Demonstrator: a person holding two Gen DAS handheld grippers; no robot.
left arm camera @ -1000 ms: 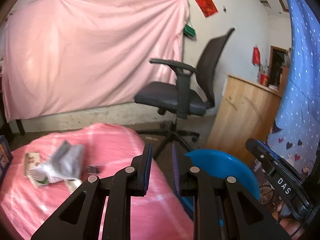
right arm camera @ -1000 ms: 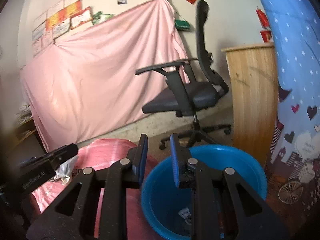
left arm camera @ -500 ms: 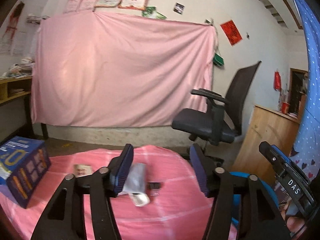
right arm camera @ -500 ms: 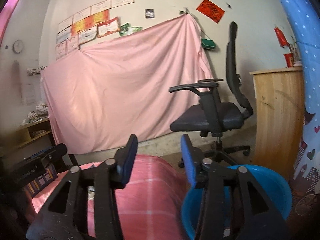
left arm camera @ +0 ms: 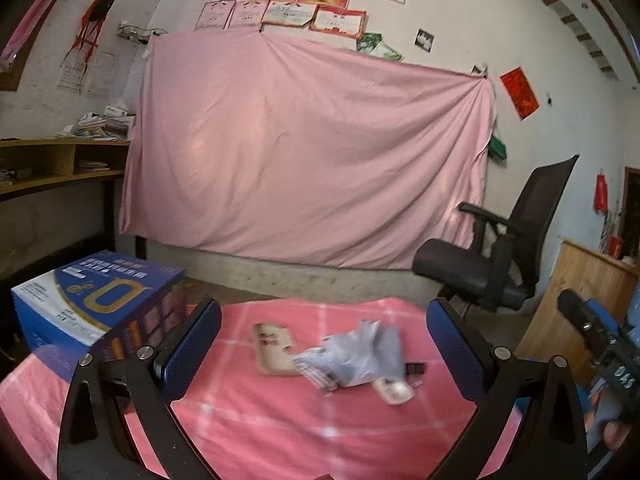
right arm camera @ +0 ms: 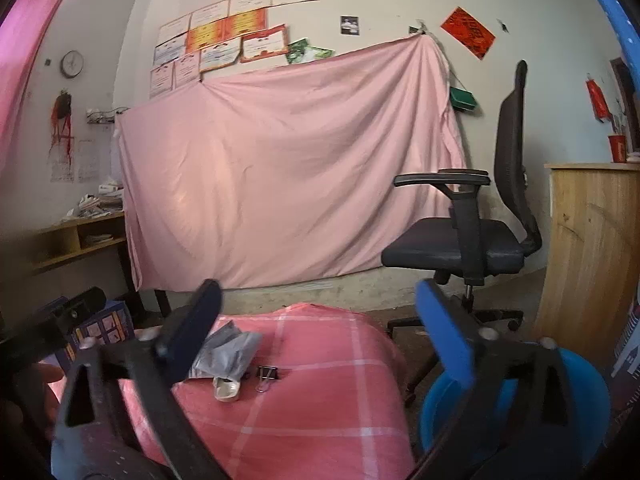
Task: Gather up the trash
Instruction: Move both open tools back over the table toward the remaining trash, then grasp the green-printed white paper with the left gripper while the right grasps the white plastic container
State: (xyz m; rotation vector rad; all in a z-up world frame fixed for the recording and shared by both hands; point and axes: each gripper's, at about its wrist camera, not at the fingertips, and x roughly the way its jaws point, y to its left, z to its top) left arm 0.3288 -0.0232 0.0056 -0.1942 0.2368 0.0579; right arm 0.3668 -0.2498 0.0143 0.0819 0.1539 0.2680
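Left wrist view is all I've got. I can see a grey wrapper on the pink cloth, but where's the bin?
Observer: The right wrist view shows a blue bin just past the right edge of the table, its rim lower than the tabletop.
Operator: Is the right gripper free?
Observer: Yes. The right gripper is wide open with nothing between its fingers.
Operator: What's the dark blur beside the wrapper?
Observer: A black binder clip, lying on the cloth just right of the wrapper.
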